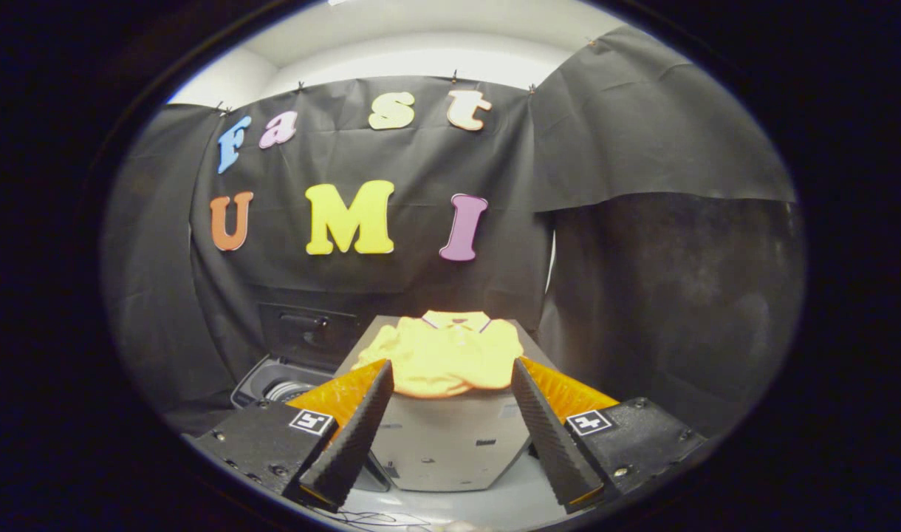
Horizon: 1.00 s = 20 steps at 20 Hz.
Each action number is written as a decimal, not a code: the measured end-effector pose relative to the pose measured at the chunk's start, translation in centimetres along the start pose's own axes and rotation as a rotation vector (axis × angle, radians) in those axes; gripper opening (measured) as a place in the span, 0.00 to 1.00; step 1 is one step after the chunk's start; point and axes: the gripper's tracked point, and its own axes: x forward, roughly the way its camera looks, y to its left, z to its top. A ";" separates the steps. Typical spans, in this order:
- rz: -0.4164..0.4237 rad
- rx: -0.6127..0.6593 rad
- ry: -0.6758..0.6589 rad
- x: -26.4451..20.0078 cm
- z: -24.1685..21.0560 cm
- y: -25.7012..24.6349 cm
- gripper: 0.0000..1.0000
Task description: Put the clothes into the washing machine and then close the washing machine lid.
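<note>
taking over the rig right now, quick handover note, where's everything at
Gripper: open, holding nothing; its fingers sit either side of the near edge of the shirt without pressing on it.
Yellow shirt: lies folded on top of a grey box straight ahead, between and just beyond the fingertips.
Washing machine: lower down, beside the box on the left-finger side; its lid stands open and the drum shows.
Done: nothing yet, the shirt is not picked up.
Left: grip the shirt, carry it over to the drum, drop it in, then close the lid.
</note>
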 end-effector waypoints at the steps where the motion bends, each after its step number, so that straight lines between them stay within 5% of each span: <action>1: 0.008 0.004 -0.001 1.6 1.0 -0.1 1.00; 11: 0.072 0.027 0.087 17.2 4.8 -0.6 1.00; 20: 0.080 -0.002 0.350 28.9 -0.3 0.4 1.00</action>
